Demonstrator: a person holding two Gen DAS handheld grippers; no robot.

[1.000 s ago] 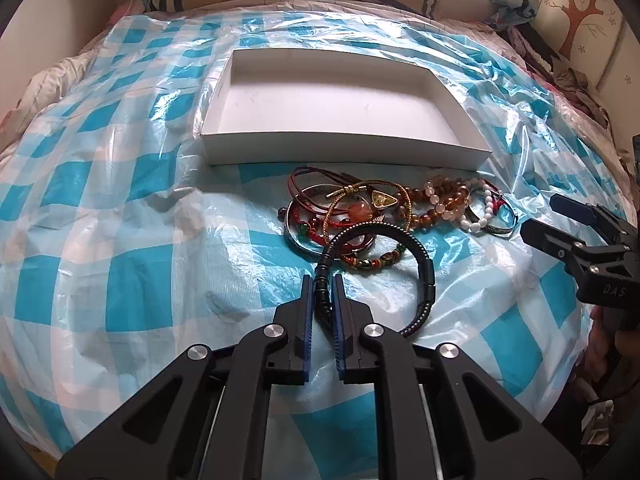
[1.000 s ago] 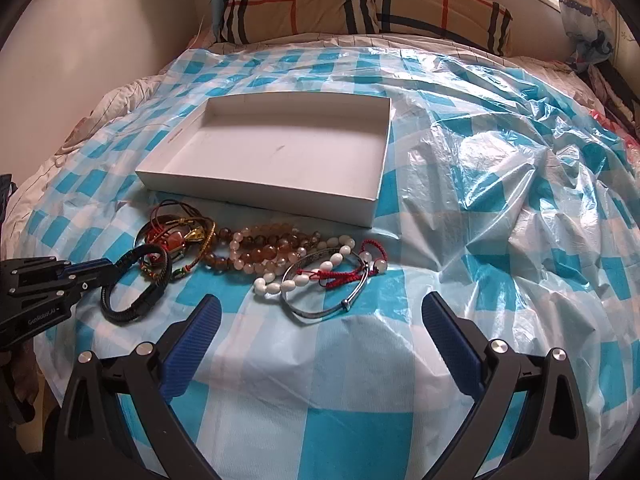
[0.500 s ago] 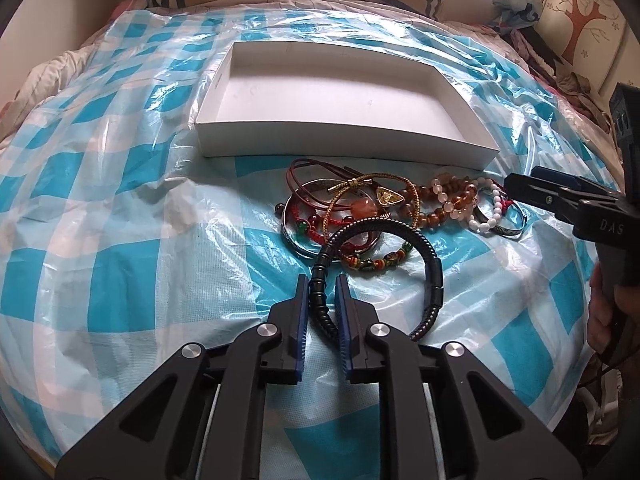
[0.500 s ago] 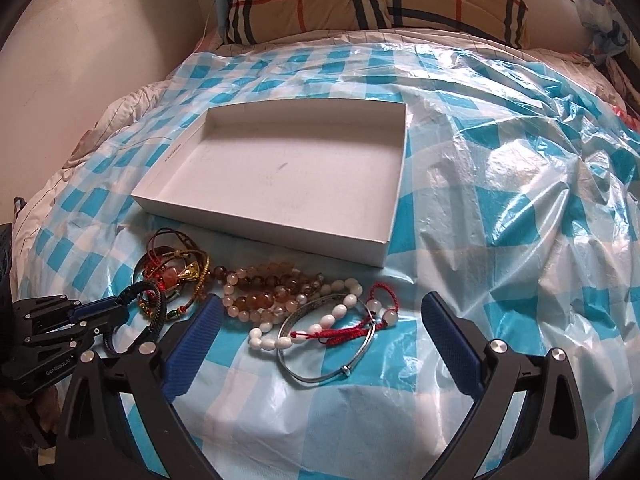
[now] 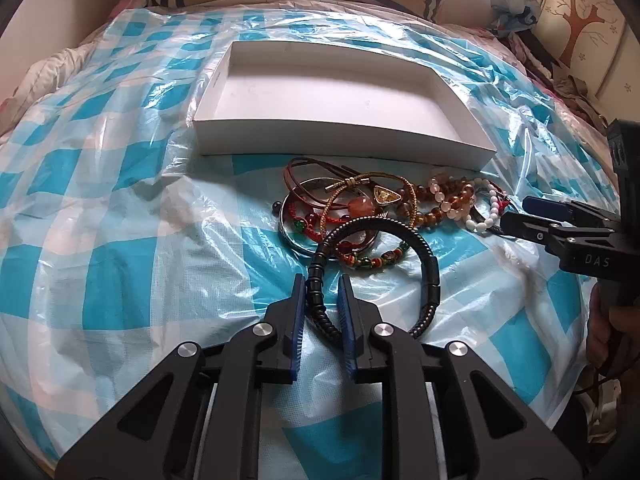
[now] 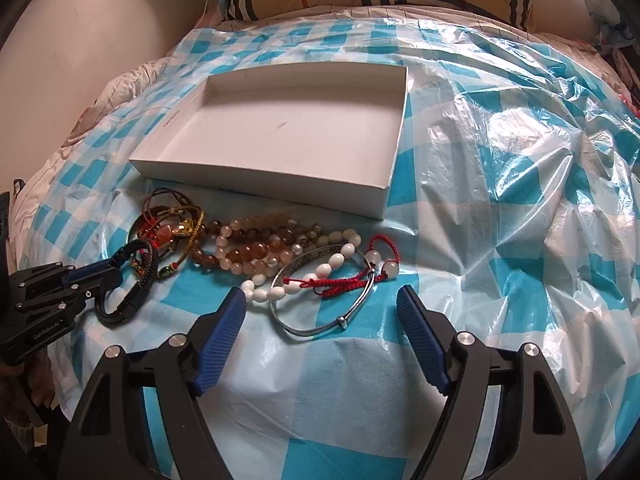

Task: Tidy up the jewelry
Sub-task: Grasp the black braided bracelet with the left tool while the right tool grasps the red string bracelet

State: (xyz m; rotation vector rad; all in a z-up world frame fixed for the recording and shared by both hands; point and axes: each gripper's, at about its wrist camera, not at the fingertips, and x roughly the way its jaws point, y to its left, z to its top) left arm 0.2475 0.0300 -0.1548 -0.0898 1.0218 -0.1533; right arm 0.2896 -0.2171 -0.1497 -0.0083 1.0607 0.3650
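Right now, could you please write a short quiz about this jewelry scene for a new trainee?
1. True or false: the white box already holds a bracelet.
2. Which item sits between the fingers of the left hand-held gripper?
A. the silver bangle
B. the black braided bracelet
C. the white bead bracelet
3. Fill in: the right hand-held gripper is ____ and hangs over the silver bangle.

Key:
1. False; the box is empty and all the jewelry lies on the blue checked plastic sheet in front of it.
2. B
3. open
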